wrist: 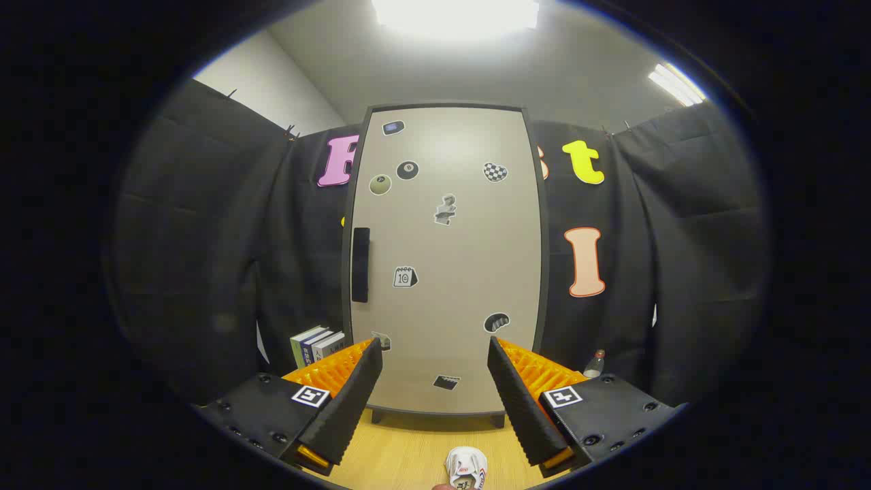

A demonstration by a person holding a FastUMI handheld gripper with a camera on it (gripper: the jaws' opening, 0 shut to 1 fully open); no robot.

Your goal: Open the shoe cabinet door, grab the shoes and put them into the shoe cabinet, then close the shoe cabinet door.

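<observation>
We saw the shoe cabinet [446, 258] standing upright on the wooden floor [408, 456], straight ahead of the gripper [435, 381] and beyond its fingers, with its pale door [463, 299] fully closed, so we could not tell what was inside. A dark vertical handle [360, 265] sat at the door's left edge, about halfway up, and small stickers [405, 277] were scattered over the door's face. A white shoe [466, 468] with red and blue markings lay on the floor in front of the cabinet, low between the two fingers and nearer to us than their tips, touched by neither. The jaws stood wide apart and held nothing. At the cabinet's left foot, against the black cloth wall [224, 272], a few books [317, 345] stood upright side by side; at its right foot, a small bottle [594, 365] stood near the cloth. Ceiling lights [456, 13] glared above.
</observation>
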